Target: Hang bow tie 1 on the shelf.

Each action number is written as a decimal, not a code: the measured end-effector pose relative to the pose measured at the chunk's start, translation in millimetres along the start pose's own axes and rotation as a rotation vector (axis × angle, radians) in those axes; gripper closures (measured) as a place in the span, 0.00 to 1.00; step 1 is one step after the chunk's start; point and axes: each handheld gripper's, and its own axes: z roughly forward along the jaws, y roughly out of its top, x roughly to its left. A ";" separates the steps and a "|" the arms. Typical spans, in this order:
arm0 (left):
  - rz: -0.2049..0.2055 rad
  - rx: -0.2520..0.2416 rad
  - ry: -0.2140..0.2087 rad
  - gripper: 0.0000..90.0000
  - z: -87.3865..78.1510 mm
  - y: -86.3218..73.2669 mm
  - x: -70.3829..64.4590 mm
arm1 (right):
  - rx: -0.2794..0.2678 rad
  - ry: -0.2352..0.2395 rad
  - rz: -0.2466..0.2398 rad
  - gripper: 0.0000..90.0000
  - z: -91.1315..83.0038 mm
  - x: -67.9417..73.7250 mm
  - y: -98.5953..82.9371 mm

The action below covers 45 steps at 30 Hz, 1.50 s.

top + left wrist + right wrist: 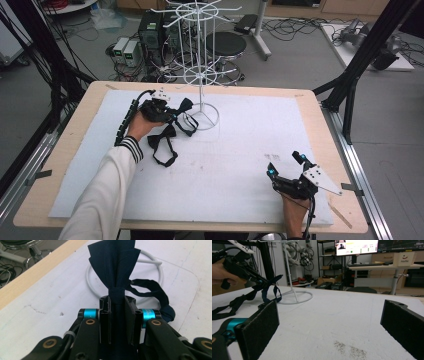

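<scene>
My left gripper (172,116) is shut on the knot of a dark navy bow tie (113,262), whose fan sticks out past the jaws. Its strap (152,290) loops down to the right, next to the round base (150,262) of a white wire display stand (200,65). A second black bow tie (162,142) with its strap lies on the white mat just in front of that hand. At the near right of the table, my right gripper (285,163) rests low and open, with nothing between its pads (259,327).
The white mat (235,150) covers most of the wooden table (320,125). A faint dark smudge (349,347) marks the mat ahead of the right gripper. Beyond the far edge are a stool (226,45), computer cases (150,30) and cables on the floor. Black frame posts (360,55) stand at both sides.
</scene>
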 end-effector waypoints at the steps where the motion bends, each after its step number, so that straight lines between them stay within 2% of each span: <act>1: -0.001 -0.019 0.011 0.85 -2.3 0.0 0.4 | -0.002 0.001 -0.006 0.01 0.2 -0.3 0.0; 2: -0.001 -0.019 0.011 0.85 -2.3 0.0 0.4 | -0.002 0.001 -0.006 0.01 0.2 -0.3 0.0; 3: -0.016 -0.045 0.013 0.85 -4.0 0.6 -0.1 | -0.002 0.001 -0.005 0.01 0.2 -0.1 0.0; 4: -0.016 -0.045 0.013 0.85 -4.0 0.6 -0.1 | -0.001 0.002 -0.003 0.01 0.2 0.1 0.0; 5: -0.015 -0.065 0.018 0.85 -5.7 1.8 -0.4 | -0.002 0.001 -0.005 0.01 0.2 -0.2 0.0; 16: -0.036 -0.105 0.001 0.85 -16.0 -0.2 -1.3 | -0.002 0.002 -0.004 0.01 0.3 0.0 0.0; 22: -0.041 -0.127 -0.002 0.85 -29.5 -2.2 -2.7 | -0.003 0.002 -0.005 0.01 0.4 0.1 0.0; 29: -0.048 -0.162 -0.025 0.84 -45.8 -4.2 -7.6 | 0.000 0.001 -0.003 0.01 0.2 0.5 0.0; 38: -0.048 -0.205 -0.022 0.84 -60.5 -4.3 -10.8 | 0.001 0.000 -0.007 0.01 0.2 0.5 0.0; 45: -0.055 -0.277 -0.034 0.84 -76.1 -3.2 -15.6 | 0.001 0.000 -0.007 0.01 0.2 0.4 0.0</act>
